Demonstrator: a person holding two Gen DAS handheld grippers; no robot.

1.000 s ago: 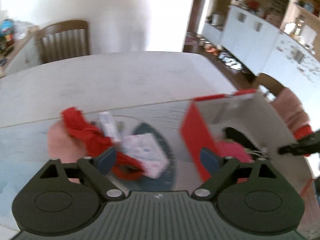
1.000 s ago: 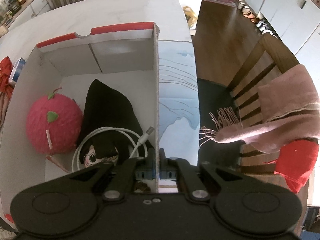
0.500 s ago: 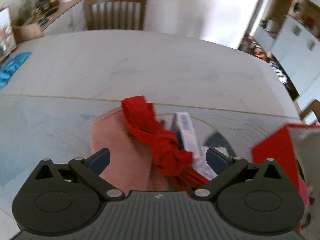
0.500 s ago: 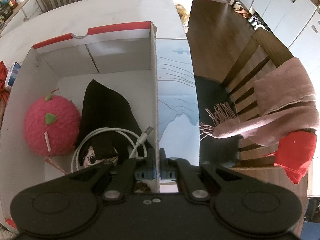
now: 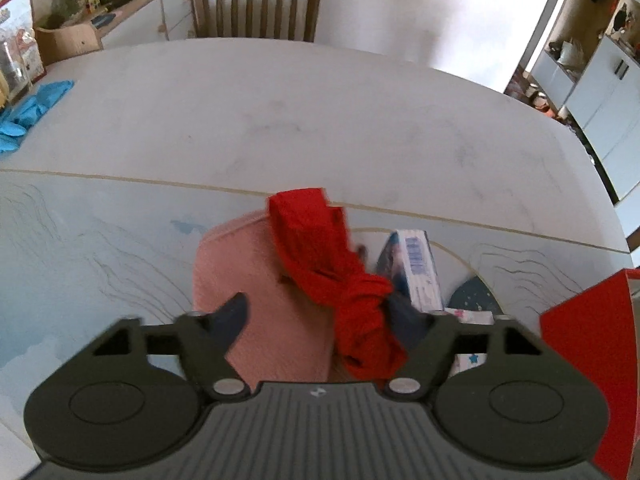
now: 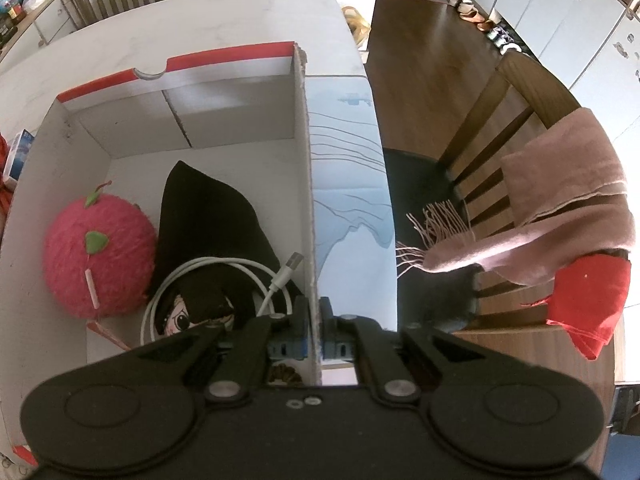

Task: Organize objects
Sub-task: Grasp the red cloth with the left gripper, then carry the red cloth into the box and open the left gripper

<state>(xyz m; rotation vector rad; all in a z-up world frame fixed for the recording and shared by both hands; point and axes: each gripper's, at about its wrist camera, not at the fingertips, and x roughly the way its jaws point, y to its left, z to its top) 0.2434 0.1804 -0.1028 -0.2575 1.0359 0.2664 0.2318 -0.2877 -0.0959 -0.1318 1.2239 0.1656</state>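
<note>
My left gripper hovers low over a knotted red cloth that lies on a pink folded cloth, and its jaws are closing with both between them. The right finger touches the red knot; the left finger sits over the pink cloth, apart from the knot. A small blue-and-white box lies just to the right. My right gripper is shut on the right wall of a red-rimmed cardboard box. It holds a pink plush ball, a black-hooded doll and a white cable.
The cardboard box's red side stands close at the right of the left wrist view. Blue gloves lie at the table's far left. A wooden chair stands at the far end. Another chair beside the box carries a pink scarf and a red cloth.
My left gripper swung left, away from the cardboard box, and sank over the red and pink cloths; its jaws have narrowed. My right gripper keeps its hold on the box wall.
</note>
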